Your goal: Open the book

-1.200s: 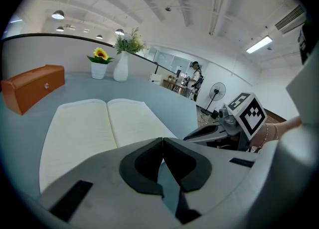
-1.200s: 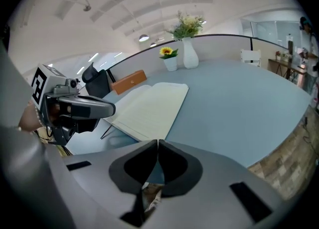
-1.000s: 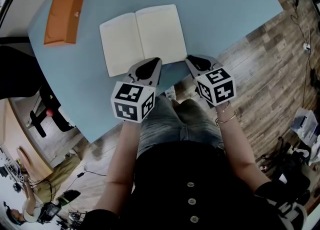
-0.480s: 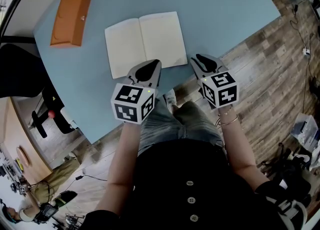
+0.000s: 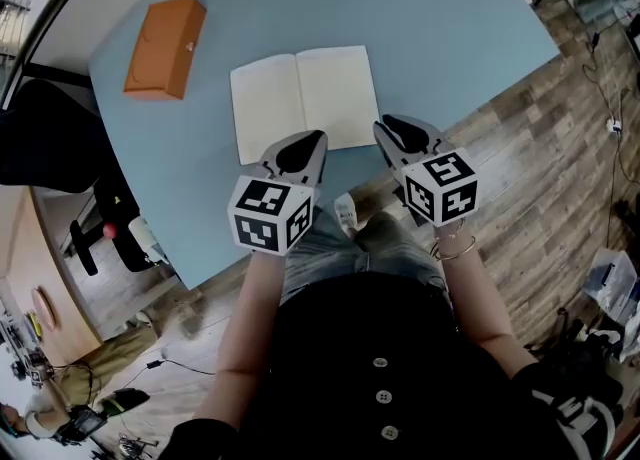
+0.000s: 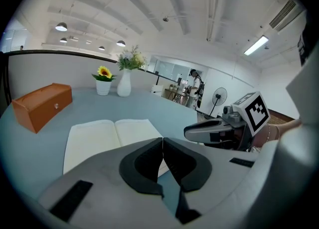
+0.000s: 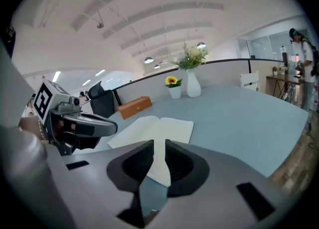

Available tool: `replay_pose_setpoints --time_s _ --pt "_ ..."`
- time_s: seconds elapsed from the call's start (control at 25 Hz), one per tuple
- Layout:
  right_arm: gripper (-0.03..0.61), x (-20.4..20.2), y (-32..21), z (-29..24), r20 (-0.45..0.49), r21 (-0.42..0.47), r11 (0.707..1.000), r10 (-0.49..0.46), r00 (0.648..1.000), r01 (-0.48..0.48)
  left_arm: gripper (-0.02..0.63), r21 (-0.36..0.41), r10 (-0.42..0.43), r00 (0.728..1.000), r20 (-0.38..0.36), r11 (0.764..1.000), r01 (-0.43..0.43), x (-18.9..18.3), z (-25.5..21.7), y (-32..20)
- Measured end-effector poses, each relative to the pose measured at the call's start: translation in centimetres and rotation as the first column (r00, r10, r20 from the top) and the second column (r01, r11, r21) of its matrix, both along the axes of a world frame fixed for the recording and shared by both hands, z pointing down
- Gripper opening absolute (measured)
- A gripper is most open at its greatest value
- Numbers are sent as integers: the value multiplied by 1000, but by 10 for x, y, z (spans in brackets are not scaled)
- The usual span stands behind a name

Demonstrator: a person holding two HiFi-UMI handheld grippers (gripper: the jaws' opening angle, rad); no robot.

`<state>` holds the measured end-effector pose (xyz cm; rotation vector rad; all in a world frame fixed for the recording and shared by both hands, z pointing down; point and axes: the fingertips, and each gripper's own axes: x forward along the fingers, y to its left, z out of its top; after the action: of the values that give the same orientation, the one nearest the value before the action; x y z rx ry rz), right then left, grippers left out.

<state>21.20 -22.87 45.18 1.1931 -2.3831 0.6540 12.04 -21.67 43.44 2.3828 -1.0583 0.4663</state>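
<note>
The book [image 5: 305,100] lies open and flat on the blue table [image 5: 450,18], two blank cream pages facing up; it also shows in the left gripper view [image 6: 109,136] and the right gripper view [image 7: 154,126]. My left gripper [image 5: 312,136] hovers over the near edge of the book's right page, jaws shut and empty [image 6: 163,141]. My right gripper [image 5: 385,125] hangs just off the book's near right corner, with a narrow gap between its jaws and nothing in it [image 7: 159,146]. Each gripper sees the other beside it.
An orange box [image 5: 165,48] lies at the table's far left. A white vase [image 6: 124,83] and a small sunflower pot [image 6: 103,86] stand at the far edge. The near table edge runs right under the grippers. A dark chair [image 5: 50,138] stands left.
The head camera has swung, so the book and box sit further right and lower in the picture. Both grippers stay at the book's near edge, about where they were.
</note>
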Motion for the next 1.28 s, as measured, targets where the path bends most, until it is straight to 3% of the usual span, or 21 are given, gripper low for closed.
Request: replay_pose_setpoints --time_s 0.48,0.76,1.0,1.28 --pt "58 -34 -13 -57 86 105 994 -45 995 36 14 112 43 998 -52 993 -37 -12 -50 -2" --pt "51 -64 -13 -77 130 130 987 -113 985 96 12 164 -14 998 -59 986 24 -30 -64 -6" --pt "3 -91 3 -97 153 170 966 -223 963 196 12 188 -25 997 -79 981 40 -38 -71 -1" --pt "2 -106 22 -105 158 206 932 -332 930 298 12 184 -47 988 -144 980 73 -43 -73 5"
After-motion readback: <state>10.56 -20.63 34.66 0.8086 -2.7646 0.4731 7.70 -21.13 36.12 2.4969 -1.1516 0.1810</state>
